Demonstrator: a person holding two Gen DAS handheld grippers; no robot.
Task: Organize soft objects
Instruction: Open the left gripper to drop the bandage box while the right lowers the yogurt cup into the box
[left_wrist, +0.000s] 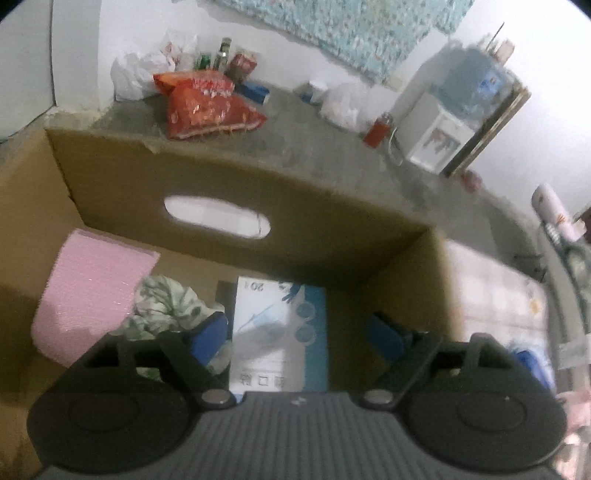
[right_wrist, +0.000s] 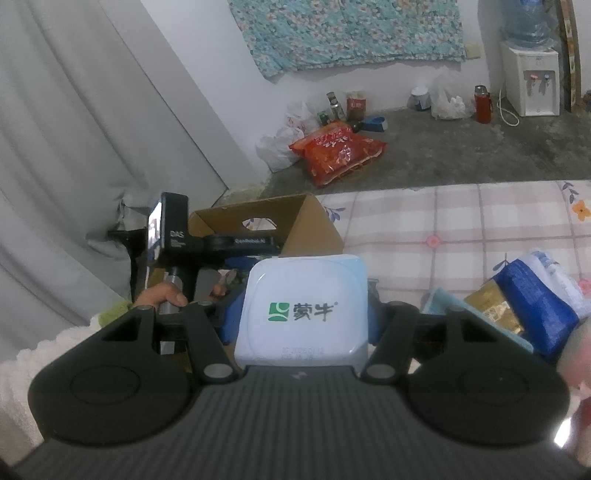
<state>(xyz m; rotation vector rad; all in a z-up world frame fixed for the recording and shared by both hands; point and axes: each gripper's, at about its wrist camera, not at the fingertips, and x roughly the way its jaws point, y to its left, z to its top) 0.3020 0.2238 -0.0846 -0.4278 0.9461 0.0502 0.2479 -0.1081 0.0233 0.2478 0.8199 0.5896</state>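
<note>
While the right gripper (right_wrist: 301, 317) pinches a white Mengniu pouch (right_wrist: 301, 306) between its blue pads, that pouch hangs at the twelve o'clock end of its fingers, above the checked bedsheet (right_wrist: 461, 225). At eleven o'clock stands the cardboard box (right_wrist: 314, 221). Inside the box, the left gripper (left_wrist: 295, 332) is spread wide with nothing between its pads, over a white-and-blue packet (left_wrist: 280, 332). At nine o'clock lie a floral cloth (left_wrist: 166, 302) and a pink pad (left_wrist: 88, 291).
</note>
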